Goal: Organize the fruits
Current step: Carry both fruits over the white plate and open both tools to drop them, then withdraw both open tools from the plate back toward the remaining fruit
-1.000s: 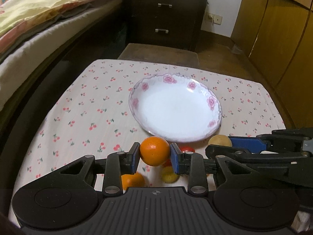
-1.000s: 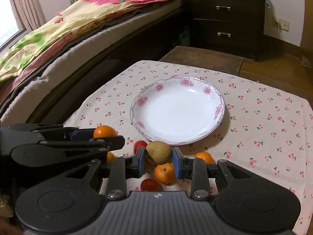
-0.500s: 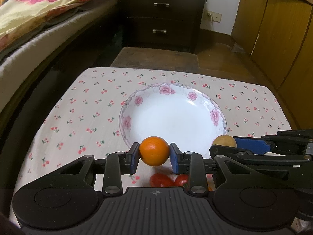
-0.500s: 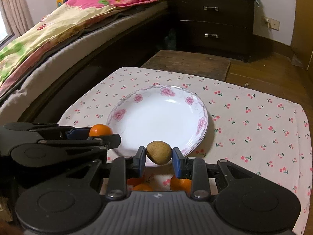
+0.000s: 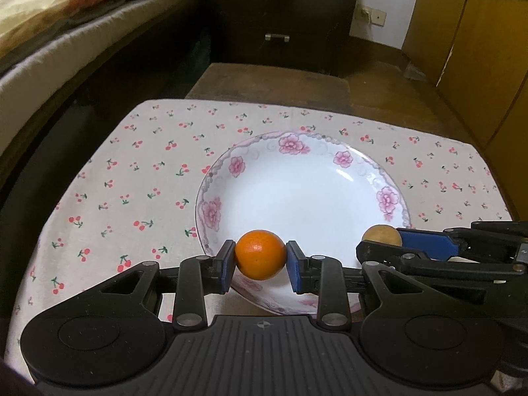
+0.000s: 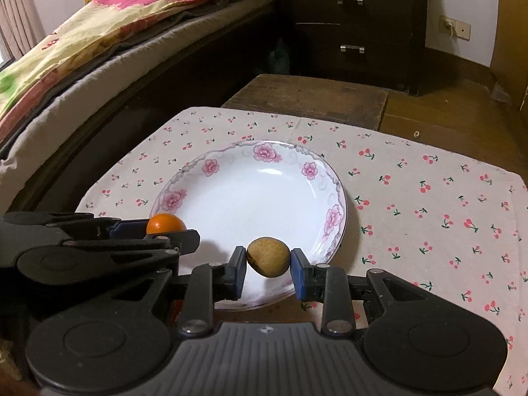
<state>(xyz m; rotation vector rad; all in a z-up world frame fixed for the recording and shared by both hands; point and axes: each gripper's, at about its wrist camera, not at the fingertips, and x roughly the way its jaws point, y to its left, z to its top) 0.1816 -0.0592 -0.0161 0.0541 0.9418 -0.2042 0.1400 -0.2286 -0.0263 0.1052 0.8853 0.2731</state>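
Note:
My left gripper (image 5: 260, 262) is shut on an orange (image 5: 260, 254) and holds it over the near rim of a white plate (image 5: 297, 151) with pink flowers. My right gripper (image 6: 268, 264) is shut on a tan-brown fruit (image 6: 268, 256) over the plate's near right rim (image 6: 340, 198). In the left wrist view the right gripper (image 5: 382, 247) and its brown fruit (image 5: 381, 235) show at the right. In the right wrist view the left gripper (image 6: 166, 232) and the orange (image 6: 165, 224) show at the left. The plate holds nothing.
The plate sits on a small table under a cherry-print cloth (image 5: 138, 178). A bed (image 6: 82, 52) runs along the left. A dark drawer chest (image 6: 356, 23) and a low wooden stool (image 6: 313, 99) stand behind the table. Wooden cabinets (image 5: 478, 49) are at the right.
Both grippers moved forward with their fruits, from above the loose fruits at the table's front to over the plate's near rim. The loose fruits are now hidden below the grippers.

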